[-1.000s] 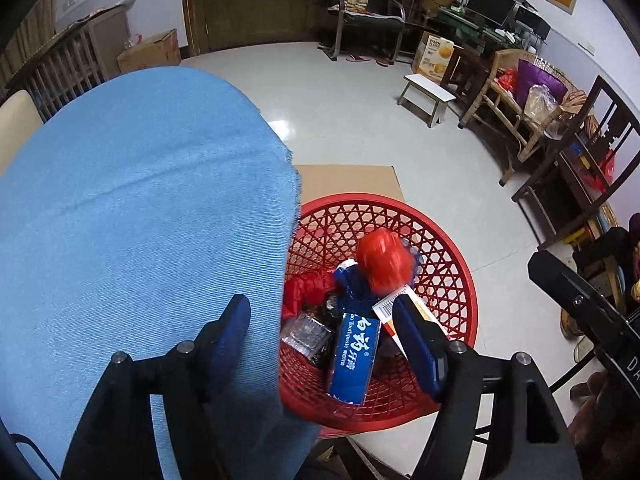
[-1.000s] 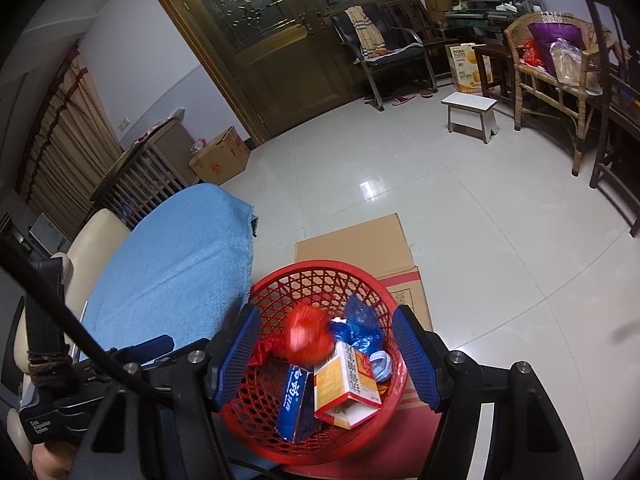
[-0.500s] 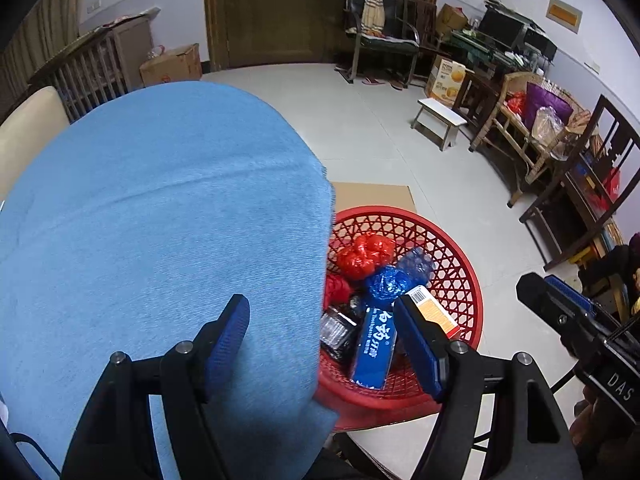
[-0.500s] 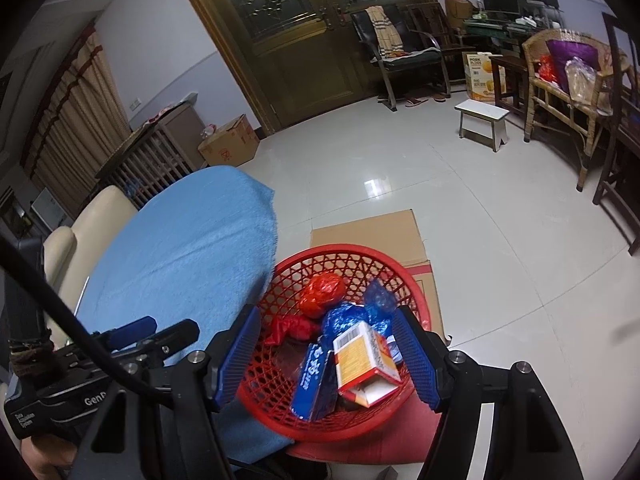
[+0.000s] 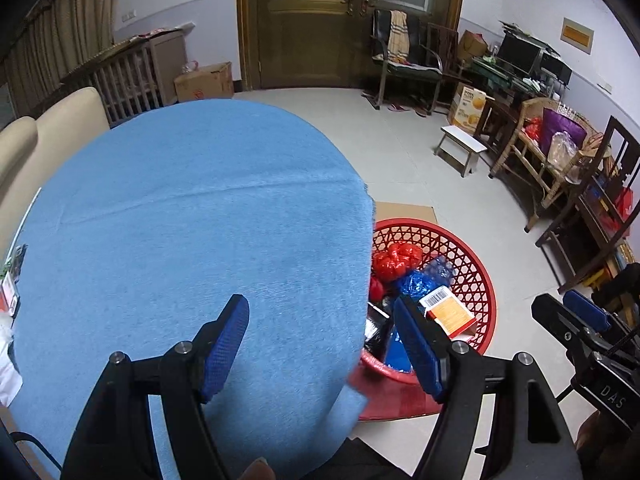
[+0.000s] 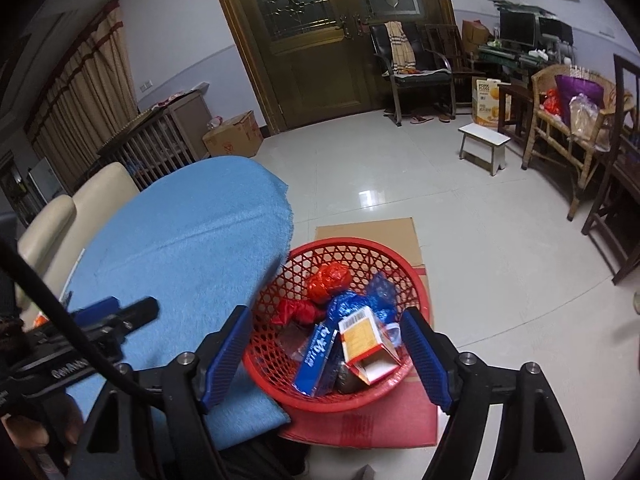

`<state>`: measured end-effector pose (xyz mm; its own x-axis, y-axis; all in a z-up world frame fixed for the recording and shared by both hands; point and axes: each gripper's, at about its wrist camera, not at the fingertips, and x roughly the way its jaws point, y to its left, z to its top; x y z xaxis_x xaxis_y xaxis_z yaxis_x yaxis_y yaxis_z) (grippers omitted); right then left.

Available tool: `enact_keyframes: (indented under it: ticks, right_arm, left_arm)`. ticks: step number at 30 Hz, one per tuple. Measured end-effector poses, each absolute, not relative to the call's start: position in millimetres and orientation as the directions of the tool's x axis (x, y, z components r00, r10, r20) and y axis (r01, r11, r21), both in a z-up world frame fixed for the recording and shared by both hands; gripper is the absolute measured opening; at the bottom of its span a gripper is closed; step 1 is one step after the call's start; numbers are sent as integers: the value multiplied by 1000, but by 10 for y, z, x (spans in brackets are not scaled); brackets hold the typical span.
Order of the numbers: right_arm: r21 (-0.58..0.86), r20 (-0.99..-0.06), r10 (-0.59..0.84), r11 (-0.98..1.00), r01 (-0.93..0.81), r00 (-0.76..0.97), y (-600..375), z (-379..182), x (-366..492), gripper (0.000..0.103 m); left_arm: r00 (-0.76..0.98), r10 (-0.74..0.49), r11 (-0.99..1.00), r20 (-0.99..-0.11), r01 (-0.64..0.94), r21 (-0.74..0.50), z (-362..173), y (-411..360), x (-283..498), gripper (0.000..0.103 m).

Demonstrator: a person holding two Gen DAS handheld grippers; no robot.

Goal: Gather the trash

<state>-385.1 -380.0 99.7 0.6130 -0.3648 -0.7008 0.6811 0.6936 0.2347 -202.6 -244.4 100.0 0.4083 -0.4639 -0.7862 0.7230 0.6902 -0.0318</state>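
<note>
Gaping wide with nothing between them, the jaws of the left gripper hang above the near edge of the blue cloth that covers the tabletop, and the jaws of the right gripper stand just as wide and just as empty, above the near rim of the red basket. Taking that basket as the landmark: it sits on a flat sheet of cardboard on the floor, tucked against the hanging edge of the cloth, which hides part of its rim in the left wrist view. Inside it lie a crumpled red wrapper toward the far side, a crumpled blue wrapper at the centre, a long blue box leaning toward the near rim, and an orange-and-white carton propped beside that box. Away from the basket, the cloth looks bare except at its far left edge, where a few small items show, too cropped to identify. My judgement is that most of the trash is already collected and those leftovers may be next. The risks from here: the basket is filling, so a tall piece dropped onto the leaning boxes could slide over the rim, and a low reach across the table could snag the loose cloth and drag it.
</note>
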Motion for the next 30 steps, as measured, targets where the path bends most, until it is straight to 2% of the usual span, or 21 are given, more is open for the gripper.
enact_keyframes:
  ticks: [30]
  right_arm:
    - [179, -706, -374, 727, 663, 601, -3523, 1005, -3937, 82]
  left_arm:
    - [470, -467, 708, -749, 706, 1, 1117, -2269, -2240, 78]
